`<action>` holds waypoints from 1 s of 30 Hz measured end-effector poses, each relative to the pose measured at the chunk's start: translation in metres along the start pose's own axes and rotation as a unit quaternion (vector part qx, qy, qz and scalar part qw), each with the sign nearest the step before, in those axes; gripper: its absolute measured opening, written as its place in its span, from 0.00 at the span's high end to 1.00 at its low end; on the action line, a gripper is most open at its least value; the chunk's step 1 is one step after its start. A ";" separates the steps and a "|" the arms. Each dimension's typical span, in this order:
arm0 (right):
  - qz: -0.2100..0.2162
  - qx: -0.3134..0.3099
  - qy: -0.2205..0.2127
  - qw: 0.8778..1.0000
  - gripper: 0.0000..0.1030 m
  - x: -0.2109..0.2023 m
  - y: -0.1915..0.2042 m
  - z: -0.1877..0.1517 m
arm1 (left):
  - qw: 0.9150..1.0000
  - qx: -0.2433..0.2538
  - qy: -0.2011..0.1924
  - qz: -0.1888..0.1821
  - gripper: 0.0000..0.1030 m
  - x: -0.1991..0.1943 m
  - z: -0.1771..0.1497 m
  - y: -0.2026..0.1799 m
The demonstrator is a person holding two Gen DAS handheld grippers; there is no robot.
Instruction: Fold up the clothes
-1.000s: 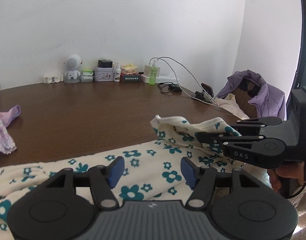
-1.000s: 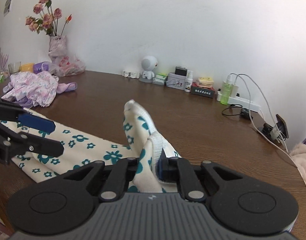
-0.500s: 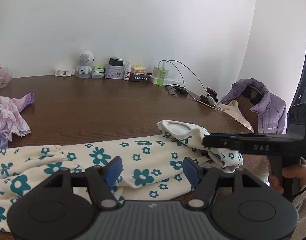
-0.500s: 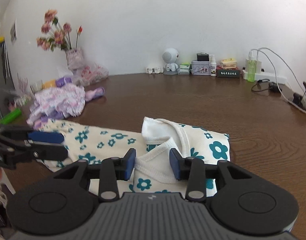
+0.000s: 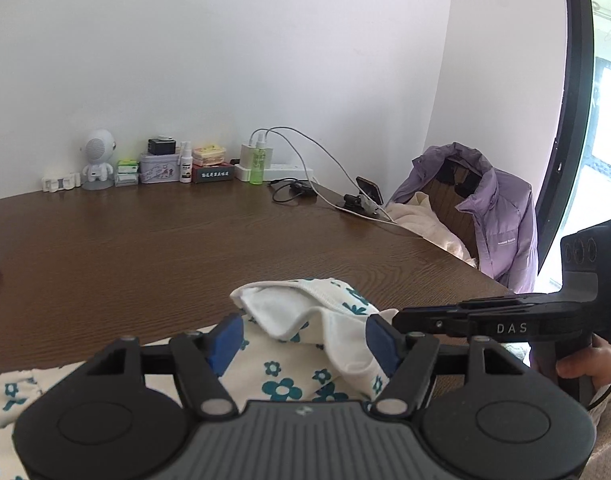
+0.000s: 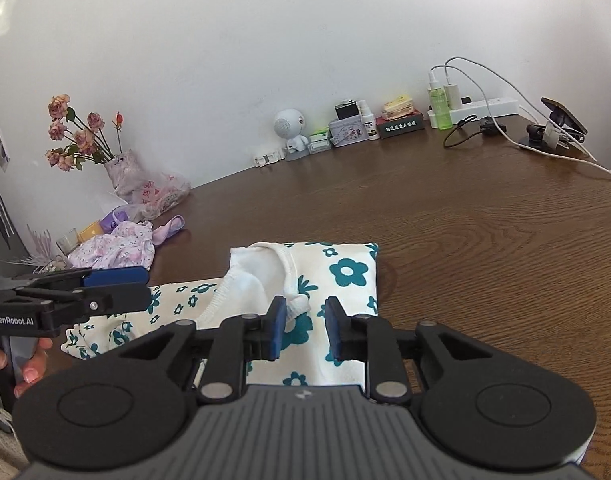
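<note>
Brown wooden worktop point(image 6: 485, 232): floral garment point(image 6: 345, 272) lying partly folded. Left claw point(image 5: 303, 342) wide, right claw point(image 6: 303, 330) narrowly parted; both empty above cloth.

Daylight floods in from the tall dark-framed window point(image 5: 597, 128), overexposed white beside the purple padded jacket point(image 5: 501, 224). The plain white wall point(image 6: 305, 40) is evenly bright, the brown wooden table point(image 6: 485, 220) softly sheened. Fisheye distortion bows edges; corners vignette black.
</note>
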State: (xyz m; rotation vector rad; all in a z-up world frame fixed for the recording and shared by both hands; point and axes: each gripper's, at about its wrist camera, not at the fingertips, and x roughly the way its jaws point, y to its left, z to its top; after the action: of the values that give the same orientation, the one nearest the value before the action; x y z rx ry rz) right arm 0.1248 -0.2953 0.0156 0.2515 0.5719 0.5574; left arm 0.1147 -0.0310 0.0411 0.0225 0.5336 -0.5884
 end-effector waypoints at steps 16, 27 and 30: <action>0.012 -0.010 -0.001 1.000 0.81 0.000 0.000 -0.006 | 0.993 0.084 0.082 0.028 0.78 0.066 -0.016 -0.021; 0.052 0.019 -0.005 0.998 0.81 -0.005 -0.003 -0.001 | 0.993 0.073 0.083 0.030 0.76 0.057 -0.020 -0.015; 0.044 0.029 0.000 0.999 0.81 0.000 -0.010 0.000 | 0.994 0.072 0.083 0.031 0.76 0.056 -0.020 -0.014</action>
State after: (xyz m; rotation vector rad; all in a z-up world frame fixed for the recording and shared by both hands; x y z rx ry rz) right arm 0.1289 -0.3039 0.0115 0.3327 0.5793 0.6264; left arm 0.1371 -0.0690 -0.0018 0.2243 0.6486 -0.5665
